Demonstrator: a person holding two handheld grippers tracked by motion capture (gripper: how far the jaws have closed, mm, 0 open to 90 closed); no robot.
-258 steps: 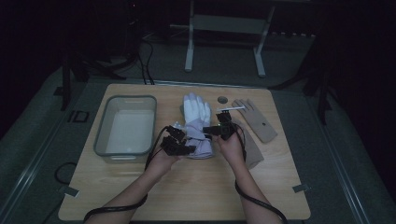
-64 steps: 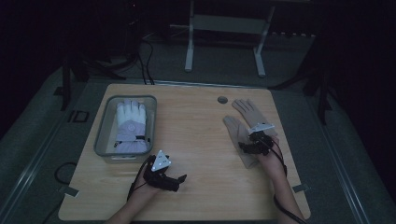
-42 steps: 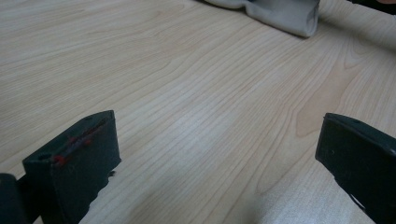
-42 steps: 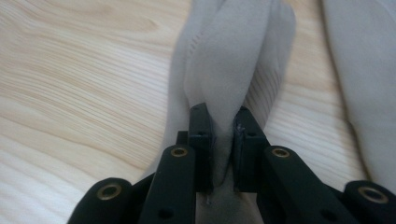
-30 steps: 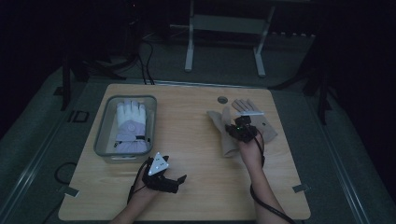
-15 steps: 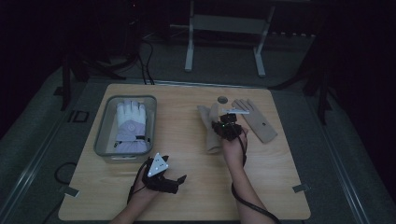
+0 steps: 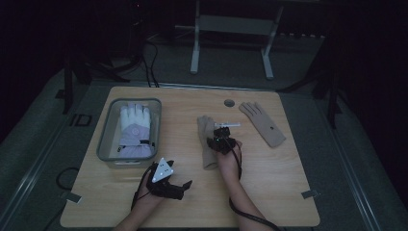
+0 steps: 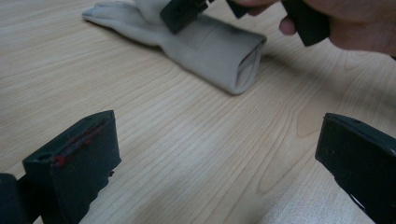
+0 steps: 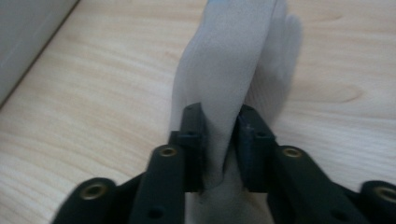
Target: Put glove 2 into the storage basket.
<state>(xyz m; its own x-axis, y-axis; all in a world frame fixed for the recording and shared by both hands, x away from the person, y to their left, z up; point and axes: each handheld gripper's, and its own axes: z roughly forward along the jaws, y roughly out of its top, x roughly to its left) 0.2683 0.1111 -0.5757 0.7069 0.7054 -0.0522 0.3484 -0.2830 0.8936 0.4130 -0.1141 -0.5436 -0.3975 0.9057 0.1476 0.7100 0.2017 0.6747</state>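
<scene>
Here, a soft beige knitted glove (image 7: 207, 142) is being gripped by the right gripper (image 7: 220, 143); in the right gripper view a fold of the fabric (image 9: 224, 93) is being pinched between the two black jaws, which are almost closed on it. The glove is being held near the middle of the light wooden table (image 7: 288, 192), to the right of the clear rectangular plastic bin (image 7: 107, 144). Inside this bin a white and lilac padded winter glove (image 7: 133, 130) is already lying. A second beige glove (image 7: 263, 122) is lying flat, well to the right of the bin and apart from the held one. The left gripper (image 7: 168, 185) is being kept low over the table, in front of the bin's near right corner, with its jaws wide apart and nothing between them.

Probably the held glove is being carried toward the bin. Only a thin fold is being pinched, so the fabric could slip out if it is dragged over the wood. The hanging cuff could also catch on the bin's rim, if it is not being lifted high enough.
</scene>
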